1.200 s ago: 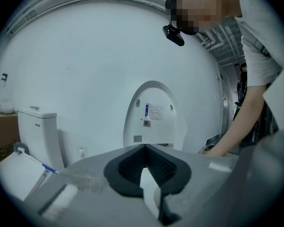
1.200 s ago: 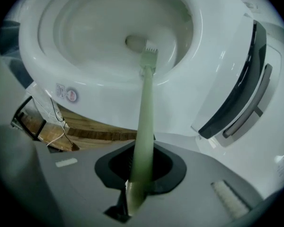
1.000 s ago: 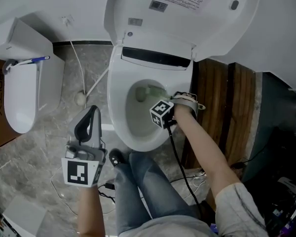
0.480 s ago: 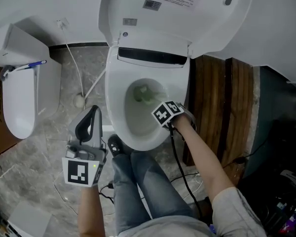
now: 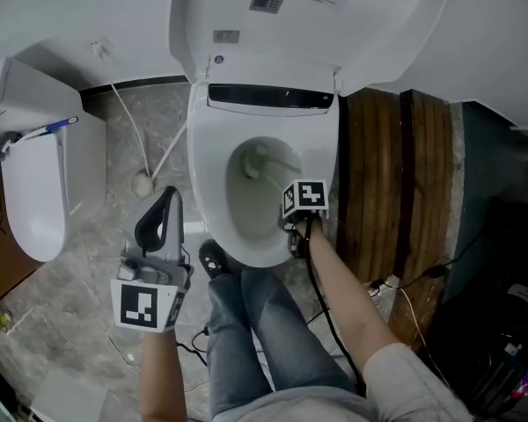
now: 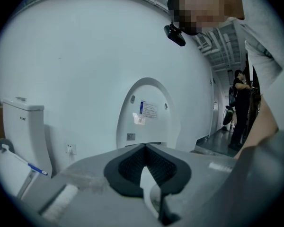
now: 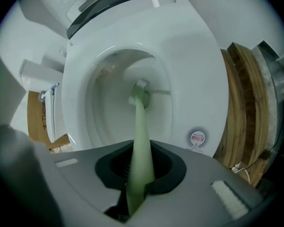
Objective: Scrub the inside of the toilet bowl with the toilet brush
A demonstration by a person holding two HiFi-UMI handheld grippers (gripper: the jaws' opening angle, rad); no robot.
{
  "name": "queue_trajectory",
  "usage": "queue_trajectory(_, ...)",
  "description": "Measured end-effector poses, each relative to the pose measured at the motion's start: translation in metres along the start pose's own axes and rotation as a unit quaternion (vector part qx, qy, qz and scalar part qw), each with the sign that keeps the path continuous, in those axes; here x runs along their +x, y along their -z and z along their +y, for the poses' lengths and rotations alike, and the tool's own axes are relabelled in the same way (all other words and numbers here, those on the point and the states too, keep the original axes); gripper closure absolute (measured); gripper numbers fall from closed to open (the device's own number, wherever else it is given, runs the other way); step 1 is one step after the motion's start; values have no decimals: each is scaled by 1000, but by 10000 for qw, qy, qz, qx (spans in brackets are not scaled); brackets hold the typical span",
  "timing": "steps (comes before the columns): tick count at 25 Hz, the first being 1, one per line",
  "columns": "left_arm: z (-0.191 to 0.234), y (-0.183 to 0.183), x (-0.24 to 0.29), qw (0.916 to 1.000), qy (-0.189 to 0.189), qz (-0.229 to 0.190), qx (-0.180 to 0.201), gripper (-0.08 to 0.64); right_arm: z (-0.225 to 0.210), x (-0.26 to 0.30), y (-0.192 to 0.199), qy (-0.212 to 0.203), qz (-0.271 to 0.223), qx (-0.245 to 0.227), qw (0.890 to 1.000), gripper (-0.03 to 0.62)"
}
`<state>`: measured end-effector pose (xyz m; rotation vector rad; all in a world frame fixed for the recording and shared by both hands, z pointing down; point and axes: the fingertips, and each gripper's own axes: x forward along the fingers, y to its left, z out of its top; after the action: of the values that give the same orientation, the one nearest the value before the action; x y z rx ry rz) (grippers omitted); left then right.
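Observation:
The white toilet bowl stands with its lid raised. My right gripper hangs over the bowl's right rim, shut on the pale green toilet brush handle. The brush head sits low inside the bowl, against the far wall; in the right gripper view the brush head shows near the middle of the bowl, with the right gripper below it. My left gripper is held over the floor left of the bowl, shut and holding nothing. In its own view the left gripper points at the lid.
A second toilet stands at the left, and a white hose runs down the wall between the two. Wooden panels flank the bowl on the right. The person's legs and floor cables are below. Another person stands far off.
The right gripper has turned and shifted slightly right along the rim, and the brush head has swept left inside the bowl. The left gripper has stayed put.

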<state>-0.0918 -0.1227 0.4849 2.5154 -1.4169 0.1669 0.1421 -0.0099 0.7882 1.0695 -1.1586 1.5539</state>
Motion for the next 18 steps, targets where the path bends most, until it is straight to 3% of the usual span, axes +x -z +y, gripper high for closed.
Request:
queue_trajectory(4, 4, 6, 3, 9998, 136, 125, 50, 569, 10, 10, -1, -129, -176, 487, 9986, 557)
queue_trajectory(12, 14, 14, 4, 9988, 389, 223, 184, 569, 41, 32, -7, -75, -215, 440, 9988, 558)
queue_trajectory(14, 18, 16, 2, 9986, 427, 249, 195, 569, 47, 36, -5, 16, -192, 202, 9996, 560)
queue_trajectory(18, 24, 18, -1, 9982, 542, 183, 188, 571, 49, 39, 0, 556, 0, -814, 9951, 561)
